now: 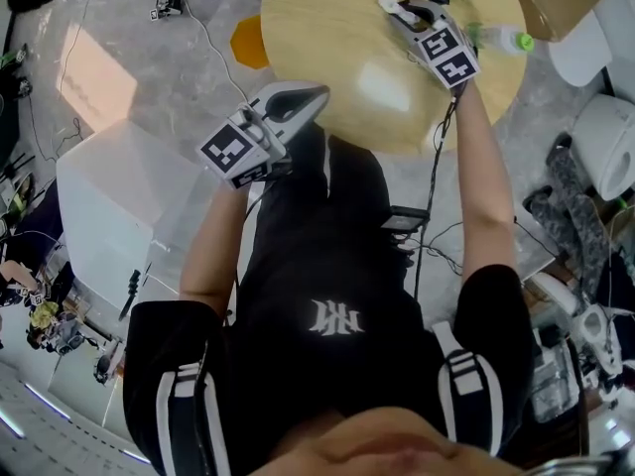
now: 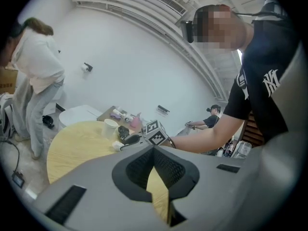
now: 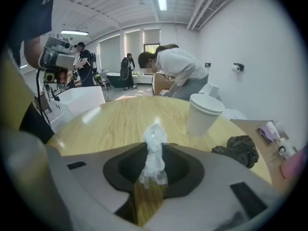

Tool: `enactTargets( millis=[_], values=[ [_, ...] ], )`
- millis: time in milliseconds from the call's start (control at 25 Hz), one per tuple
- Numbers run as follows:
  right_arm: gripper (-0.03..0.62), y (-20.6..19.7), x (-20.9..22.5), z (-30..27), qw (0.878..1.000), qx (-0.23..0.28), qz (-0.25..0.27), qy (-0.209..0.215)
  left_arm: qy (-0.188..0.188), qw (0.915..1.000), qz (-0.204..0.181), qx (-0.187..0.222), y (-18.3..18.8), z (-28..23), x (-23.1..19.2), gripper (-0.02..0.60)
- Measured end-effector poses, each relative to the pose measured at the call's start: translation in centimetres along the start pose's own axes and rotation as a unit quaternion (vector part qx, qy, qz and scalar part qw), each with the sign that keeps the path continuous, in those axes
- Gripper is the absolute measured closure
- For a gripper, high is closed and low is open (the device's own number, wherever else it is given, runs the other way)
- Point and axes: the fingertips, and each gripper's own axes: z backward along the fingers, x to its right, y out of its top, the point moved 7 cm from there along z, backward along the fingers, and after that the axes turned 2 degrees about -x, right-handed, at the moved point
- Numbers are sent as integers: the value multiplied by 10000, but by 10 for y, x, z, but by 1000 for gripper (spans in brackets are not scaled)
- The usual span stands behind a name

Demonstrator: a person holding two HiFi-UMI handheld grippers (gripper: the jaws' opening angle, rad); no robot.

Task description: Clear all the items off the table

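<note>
My right gripper [image 1: 389,4] reaches over the round wooden table [image 1: 327,38], its jaws shut on a crumpled white tissue [image 3: 154,153] that sticks up between them. In the right gripper view a white paper cup [image 3: 204,113] stands just beyond and to the right. A crumpled black bag [image 3: 239,149] lies to the right of the cup. My left gripper [image 1: 316,92] hovers at the table's near edge with its jaws together and nothing in them [image 2: 154,153]. From the left gripper view the cup [image 2: 110,128] and the black bag [image 2: 123,131] sit beside the right gripper's marker cube [image 2: 156,133].
A bottle with a green cap [image 1: 501,40] lies near the table's right edge, next to a cardboard box [image 1: 556,3]. On the floor to the left is a white bin [image 1: 109,216], among cables. A person in white [image 3: 178,69] bends over beyond the table.
</note>
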Motion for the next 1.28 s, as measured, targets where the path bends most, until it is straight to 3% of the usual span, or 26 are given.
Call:
enactTargets(
  millis=[120,320,520,800,920,1280],
  values=[
    [499,12,-2,18,9993,327,-173,-67,115,9999,-42,33,3,6,0,569],
    [510,51,-12,70,9893,1308,-622,-149,468,9984,53,323,12,25,3,569],
    [513,110,-40,94,9758,2093,-602,-221,714,9964,-259,384,13,59,-21,569],
    [513,186,-100,157,9599,2740,-544,-244,802,9925,-471,794,55,98,-2,569],
    [513,209,-129,138,9565,2856,-556,-197,782,9921,-555,812,50,121,-19,569],
    [513,251,-210,9,9578,2786,-694,111,865,9925,-585,630,-1,207,-95,569]
  ],
)
